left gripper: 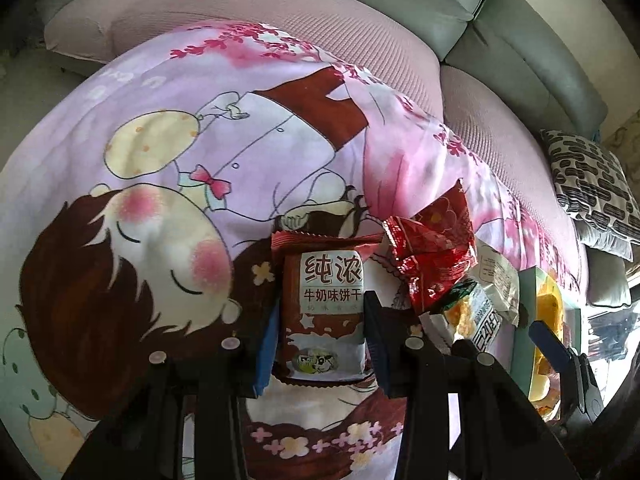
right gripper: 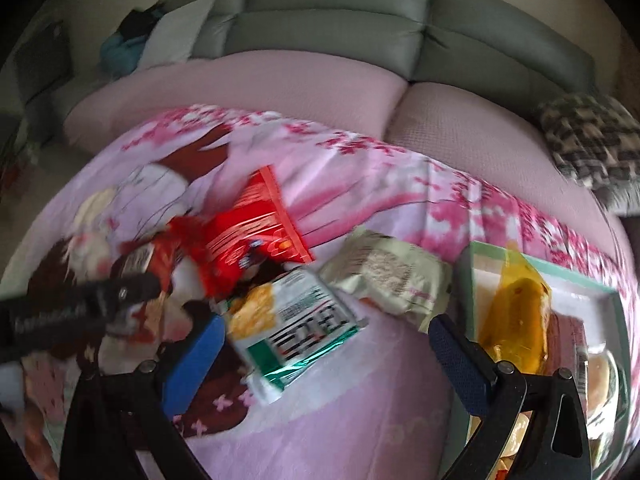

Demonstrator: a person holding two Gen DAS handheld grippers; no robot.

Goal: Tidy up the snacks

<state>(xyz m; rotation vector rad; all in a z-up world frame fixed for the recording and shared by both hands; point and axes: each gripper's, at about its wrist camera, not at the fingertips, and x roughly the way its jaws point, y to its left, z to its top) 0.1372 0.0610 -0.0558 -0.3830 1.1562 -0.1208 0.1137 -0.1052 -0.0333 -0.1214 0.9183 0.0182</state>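
Left wrist view: the brown biscuit pack [left gripper: 323,308] is clamped by the left gripper [left gripper: 320,344] jaws, long axis along the fingers, over the printed sheet [left gripper: 160,140].

Right wrist view: the right gripper [right gripper: 324,360] jaws are held wide apart; the green-white packet [right gripper: 296,320] lies between them, skewed, w/ the box [right gripper: 600,292] at the sheet's right edge, nearer this hand.

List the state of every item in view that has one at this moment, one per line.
Left gripper: jaws shut on the brown milk-biscuit packet.
Brown milk-biscuit packet: sealed, held between the jaws.
Right gripper: jaws open, holding nothing.
Green-and-white foil snack packet: sealed, lying flat on the cloth between the open jaws.
Red foil snack bag: crumpled, lying on the cloth.
Pale green open box: open, with a yellow bag inside.
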